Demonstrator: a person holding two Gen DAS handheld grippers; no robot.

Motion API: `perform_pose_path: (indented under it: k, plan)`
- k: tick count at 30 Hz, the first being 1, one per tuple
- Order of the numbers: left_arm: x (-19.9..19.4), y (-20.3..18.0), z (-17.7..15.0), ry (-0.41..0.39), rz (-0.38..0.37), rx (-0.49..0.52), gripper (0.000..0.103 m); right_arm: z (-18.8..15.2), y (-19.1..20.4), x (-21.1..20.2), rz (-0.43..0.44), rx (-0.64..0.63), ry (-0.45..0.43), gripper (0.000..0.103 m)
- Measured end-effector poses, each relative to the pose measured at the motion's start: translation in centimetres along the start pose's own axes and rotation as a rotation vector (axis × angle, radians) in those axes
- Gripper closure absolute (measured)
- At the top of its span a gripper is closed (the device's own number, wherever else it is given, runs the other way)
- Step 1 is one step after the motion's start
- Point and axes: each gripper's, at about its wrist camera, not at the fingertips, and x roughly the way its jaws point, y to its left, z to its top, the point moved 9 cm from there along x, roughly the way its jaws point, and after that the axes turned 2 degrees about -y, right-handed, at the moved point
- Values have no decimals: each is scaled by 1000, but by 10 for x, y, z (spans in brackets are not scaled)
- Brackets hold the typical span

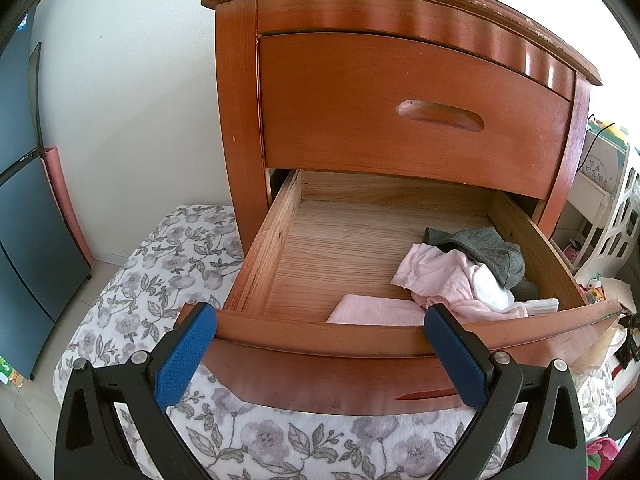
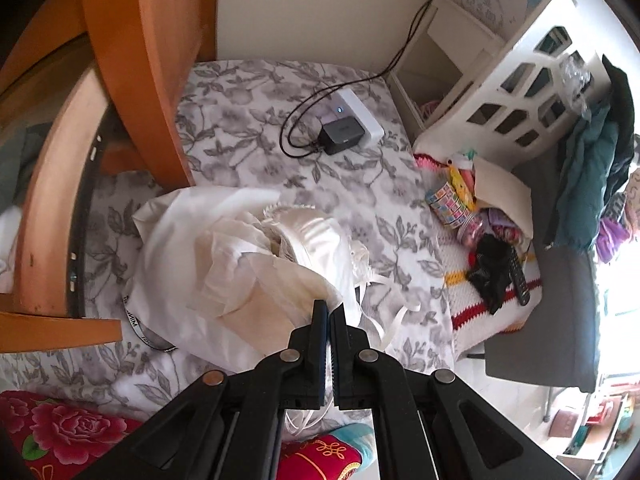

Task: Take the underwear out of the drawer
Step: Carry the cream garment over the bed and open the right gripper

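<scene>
Your left gripper (image 1: pixel 320 334) is hovering with its jaws spread wide, empty, just in front of the open drawer (image 1: pixel 340 336). Beyond its right fingertip, the pink underwear (image 1: pixel 444 280) is lying in the drawer's right front corner, with a grey garment (image 1: pixel 488 252) just behind it. Your right gripper (image 2: pixel 329 312) is pointing down with its jaws pressed together; whether they are pinching the cream cloth (image 2: pixel 256 264) heaped directly ahead on the flowered sheet (image 2: pixel 248 128) is unclear.
</scene>
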Motion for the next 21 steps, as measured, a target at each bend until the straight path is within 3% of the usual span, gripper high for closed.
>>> perform_pose_path:
  k: [3,7,15,17,21]
  plan:
    - [0,0,0,0,0,0,0,-2,0,3,24,13,12,96]
    - [0,0,0,0,0,0,0,-2,1,2,44,22,6,54]
    - [0,0,0,0,0,1,0,5,10,-9,79,28,-29,30]
    - [0,0,0,0,0,0,0,8,14,-14,91,33,-42,17]
    - [0,0,0,0,0,1,0,14,22,-24,111,33,-68,2]
